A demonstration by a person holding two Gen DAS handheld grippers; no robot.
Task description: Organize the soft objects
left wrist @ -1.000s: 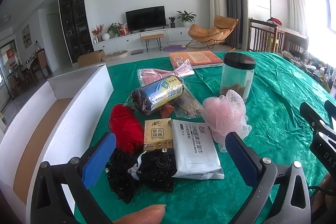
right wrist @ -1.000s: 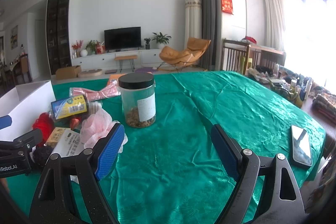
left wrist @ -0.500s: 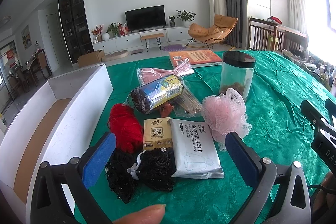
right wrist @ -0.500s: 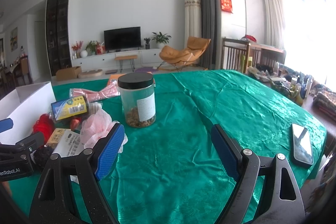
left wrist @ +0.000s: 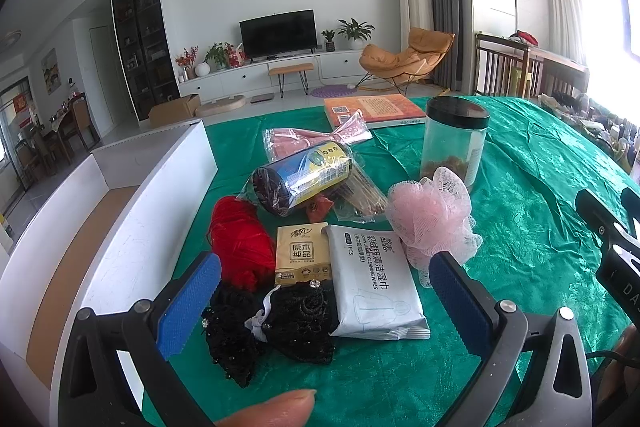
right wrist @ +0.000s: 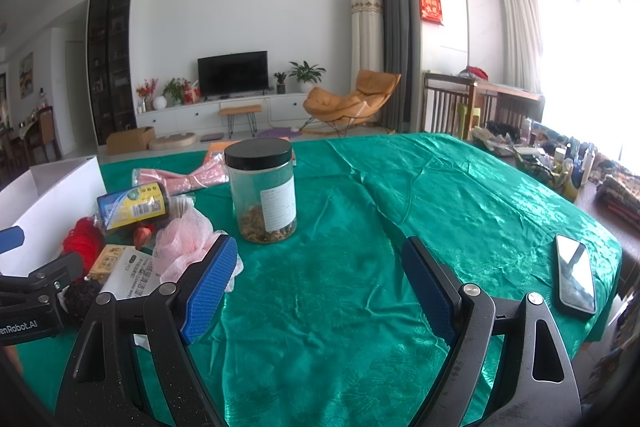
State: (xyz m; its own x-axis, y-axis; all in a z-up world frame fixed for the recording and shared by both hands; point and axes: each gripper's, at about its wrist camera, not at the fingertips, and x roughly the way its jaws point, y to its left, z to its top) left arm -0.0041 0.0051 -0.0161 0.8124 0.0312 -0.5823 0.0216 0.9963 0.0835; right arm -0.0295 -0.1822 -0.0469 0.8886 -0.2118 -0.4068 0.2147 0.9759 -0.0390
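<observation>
Two grippers hang over the green cloth (right wrist: 360, 227), both with jaws spread wide and nothing between them. The left gripper (left wrist: 320, 299) sits low over the near end of the pile, its fingers either side of the black hair net (left wrist: 288, 323) and the wipes pack (left wrist: 372, 283). Taking the wipes pack as the mark: a tissue pack (left wrist: 302, 251) lies touching its left edge, red yarn (left wrist: 238, 239) is further left, a pink pouf (left wrist: 432, 215) just to its right, and a wrapped roll (left wrist: 304, 179) lies beyond it with a pink cloth bag (left wrist: 316, 139) further back. A jar (left wrist: 454, 143) stands behind the pouf. The white box (left wrist: 120, 211) runs along the far left of the pile and looks empty.

The right gripper (right wrist: 316, 283) faces bare cloth, the jar ahead to its left and a phone (right wrist: 576, 273) well to its right.

Judging by the empty box, sorting has not begun; every soft item is left to move.

Against the earlier frames almost nothing differs: both grippers are as open, and the views have only drifted slightly.
</observation>
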